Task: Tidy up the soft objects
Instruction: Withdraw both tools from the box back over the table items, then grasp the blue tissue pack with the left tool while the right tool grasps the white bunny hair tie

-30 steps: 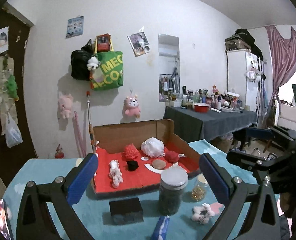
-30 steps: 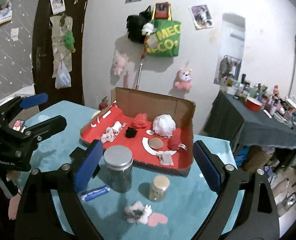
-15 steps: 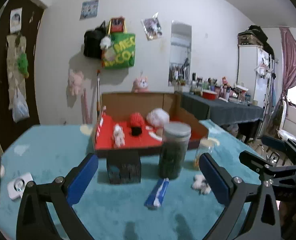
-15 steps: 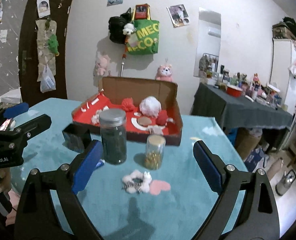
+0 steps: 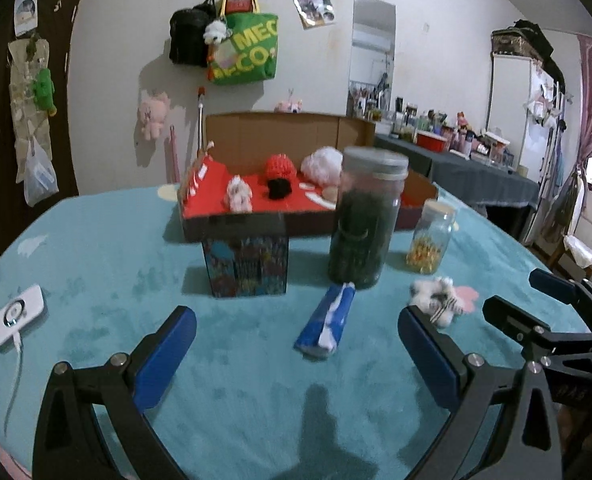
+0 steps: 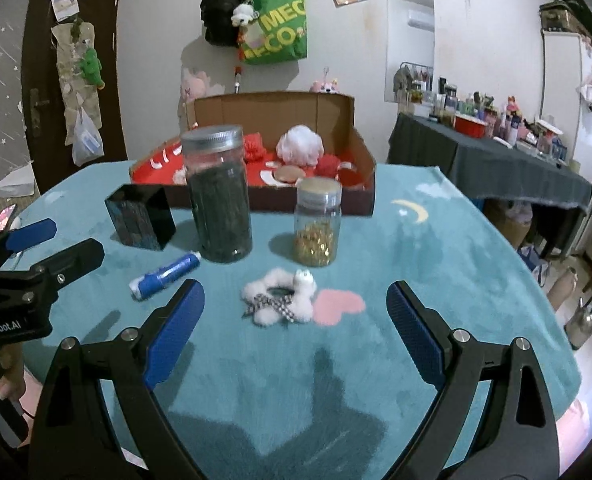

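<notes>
Both grippers have dropped toward the teal table over the last second, so the open box's red floor, seen from above before, now shows nearly edge-on. From the right wrist view, the right gripper stands wide with nothing between its pads, and the white fluffy scrunchie lies just ahead at 12 o'clock. The small jar stands beyond it, the tall dark jar at 11 o'clock, the cardboard box behind both. The left gripper is equally wide and empty, with the blue tube at its 12 o'clock.
</notes>
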A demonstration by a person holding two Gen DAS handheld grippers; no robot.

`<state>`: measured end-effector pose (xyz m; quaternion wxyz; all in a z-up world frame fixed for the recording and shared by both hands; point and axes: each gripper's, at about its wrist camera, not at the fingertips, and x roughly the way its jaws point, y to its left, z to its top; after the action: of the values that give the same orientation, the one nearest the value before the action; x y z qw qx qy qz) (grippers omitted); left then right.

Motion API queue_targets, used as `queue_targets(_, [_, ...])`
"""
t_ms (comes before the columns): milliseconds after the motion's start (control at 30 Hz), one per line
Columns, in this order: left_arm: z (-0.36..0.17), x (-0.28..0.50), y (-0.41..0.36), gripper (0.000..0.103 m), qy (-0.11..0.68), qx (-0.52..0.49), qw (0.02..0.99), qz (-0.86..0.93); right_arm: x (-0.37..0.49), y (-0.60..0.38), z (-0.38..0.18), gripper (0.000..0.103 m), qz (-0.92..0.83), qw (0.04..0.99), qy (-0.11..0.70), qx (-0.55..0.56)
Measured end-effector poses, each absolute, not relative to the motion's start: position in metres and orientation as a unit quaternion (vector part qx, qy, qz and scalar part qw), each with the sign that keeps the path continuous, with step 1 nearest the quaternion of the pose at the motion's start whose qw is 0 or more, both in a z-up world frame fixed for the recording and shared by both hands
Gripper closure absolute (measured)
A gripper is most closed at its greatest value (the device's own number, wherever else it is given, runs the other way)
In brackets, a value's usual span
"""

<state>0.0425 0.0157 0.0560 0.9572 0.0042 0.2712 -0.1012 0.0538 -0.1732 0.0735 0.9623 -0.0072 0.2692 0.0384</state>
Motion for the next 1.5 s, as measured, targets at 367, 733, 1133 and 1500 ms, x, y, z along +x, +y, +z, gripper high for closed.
queue_targets(367, [0.039, 0.048, 0.013, 0.000, 0.305, 0.003, 0.947, -0.104, 0.059, -0.174, 0.049, 0.009, 0.037, 0.954, 0.299, 0.004])
queue_targets(733, [0.037, 0.065, 0.008, 0.000, 0.333, 0.018, 0.936, -0.114, 0.075, -0.174, 0.045, 0.009, 0.041, 0.946, 0.322, 0.003])
queue_targets(1133, [0.036, 0.105, -0.003, 0.018, 0.378, 0.054, 0.914, -0.135, 0.119, -0.174, 0.038, 0.010, 0.067, 0.923, 0.378, -0.009])
queue_targets(1500, [0.026, 0.116, -0.013, 0.074, 0.405, 0.059, 0.891, -0.198, 0.142, -0.171, 0.028, 0.056, 0.115, 0.903, 0.413, -0.018])
